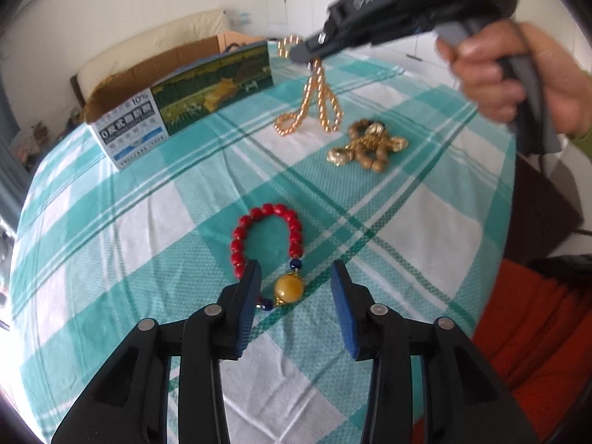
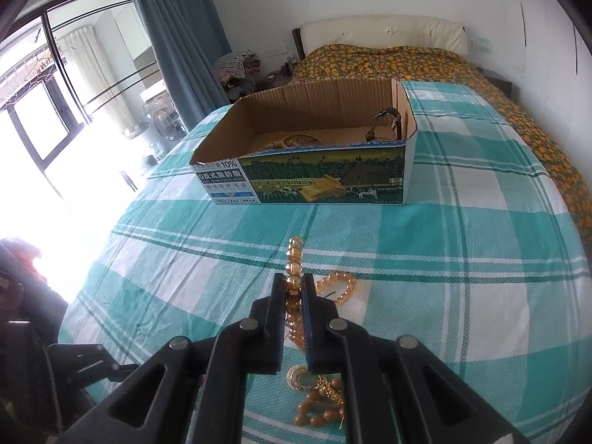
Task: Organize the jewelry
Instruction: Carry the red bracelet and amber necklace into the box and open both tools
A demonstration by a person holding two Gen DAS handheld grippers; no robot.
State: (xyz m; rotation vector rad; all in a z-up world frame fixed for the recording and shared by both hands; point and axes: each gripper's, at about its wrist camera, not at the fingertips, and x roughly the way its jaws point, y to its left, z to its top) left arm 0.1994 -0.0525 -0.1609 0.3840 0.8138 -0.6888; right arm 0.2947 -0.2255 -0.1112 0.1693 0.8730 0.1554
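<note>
Amber-gold beads run in a long strand, the gold bead necklace (image 2: 295,259), pinched between the two pads of the right gripper (image 2: 294,288) — its fingers are pressed together on the strand, which sticks out past the tips toward the cardboard box (image 2: 314,170). From the left wrist view the same necklace (image 1: 318,96) hangs down from the right gripper (image 1: 296,51), lifted at its top while its lower loops trail on the teal-and-white checked cloth (image 1: 148,222). A person's hand (image 1: 518,77) grips the handle of that tool.

The left gripper (image 1: 296,285) hovers low over the cloth with its fingers spread wide. The red bead bracelet (image 1: 266,236) lies flat in front of them; its big yellow bead (image 1: 289,288) sits in the gap between the two pads, nearer the left-hand one, and whether anything touches it I cannot tell. The red loop extends beyond the tips.

A tangle of brown beads and gold pieces (image 1: 366,144) rests on the cloth just beside the necklace's trailing loops, and shows under the right gripper's fingers (image 2: 318,403) too.

The box stands open-topped at the far part of the cloth — some items already lie inside it, though they are too dim to name.
</note>
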